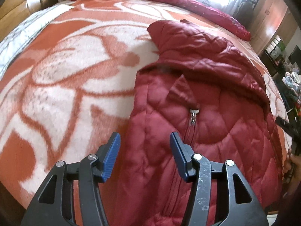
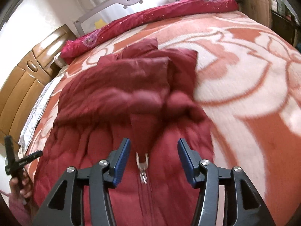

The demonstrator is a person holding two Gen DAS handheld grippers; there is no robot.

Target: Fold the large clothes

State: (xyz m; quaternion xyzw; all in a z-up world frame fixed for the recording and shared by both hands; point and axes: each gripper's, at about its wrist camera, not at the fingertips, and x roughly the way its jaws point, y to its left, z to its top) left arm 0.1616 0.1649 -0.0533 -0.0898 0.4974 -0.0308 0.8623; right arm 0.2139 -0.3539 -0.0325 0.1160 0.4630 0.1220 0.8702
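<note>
A dark red quilted jacket [image 1: 207, 113] lies on the bed, front up, with its metal zipper pull [image 1: 193, 115] showing. A sleeve [image 1: 197, 43] is folded across its upper part. My left gripper [image 1: 144, 143] is open and empty, hovering over the jacket's near left edge. In the right wrist view the jacket [image 2: 112, 94] fills the middle, with the zipper pull [image 2: 143, 167] just below my open, empty right gripper [image 2: 153, 148]. The left gripper [image 2: 17, 162] and the hand holding it show at the far left of that view.
The bed is covered by an orange and white patterned blanket [image 1: 75, 66]. A red floral quilt [image 2: 150, 17] lies rolled along the headboard side. A wooden cabinet [image 2: 28, 79] stands beside the bed. Cluttered shelves [image 1: 289, 71] stand past the bed's right edge.
</note>
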